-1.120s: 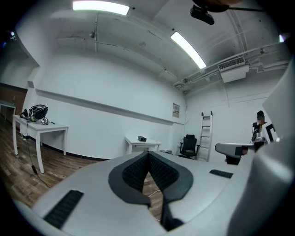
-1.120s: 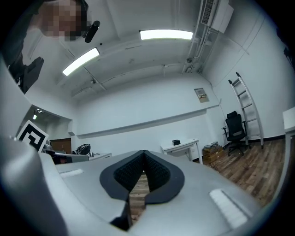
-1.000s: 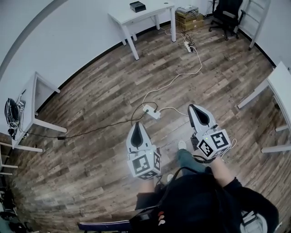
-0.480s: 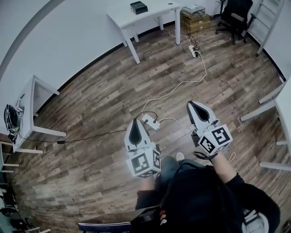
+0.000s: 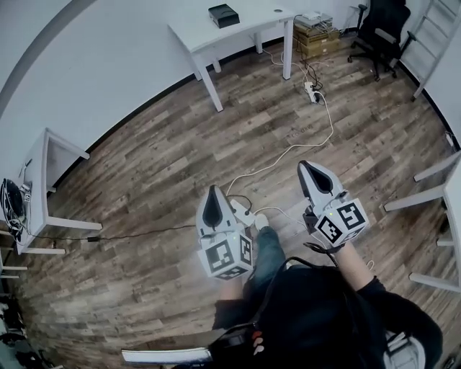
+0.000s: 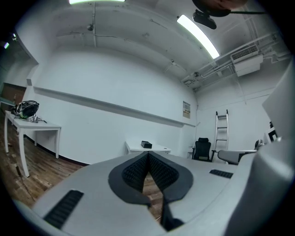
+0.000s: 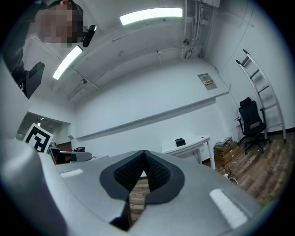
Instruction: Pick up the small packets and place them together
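No small packets show in any view. In the head view my left gripper [image 5: 214, 190] and right gripper [image 5: 305, 168] are held side by side at waist height above a wooden floor, pointing forward. Both are shut with nothing between the jaws. The left gripper view has its black ribbed pads [image 6: 138, 169] meeting at the tip, aimed across the room at a white table [image 6: 147, 149]. My right gripper [image 7: 144, 152] is likewise closed and empty in its own view.
A white table [image 5: 248, 21] with a black box [image 5: 224, 14] stands ahead by the wall. A power strip [image 5: 242, 211] and white cable [image 5: 288, 151] lie on the floor by the person's foot [image 5: 261, 221]. Office chair [image 5: 382, 25], cardboard boxes [image 5: 317, 37], ladder [image 5: 441, 36], side table [image 5: 45, 166].
The person has stepped forward: the far table and the power strip have drawn closer, and a foot now shows between the grippers. Both grippers stay shut and empty.
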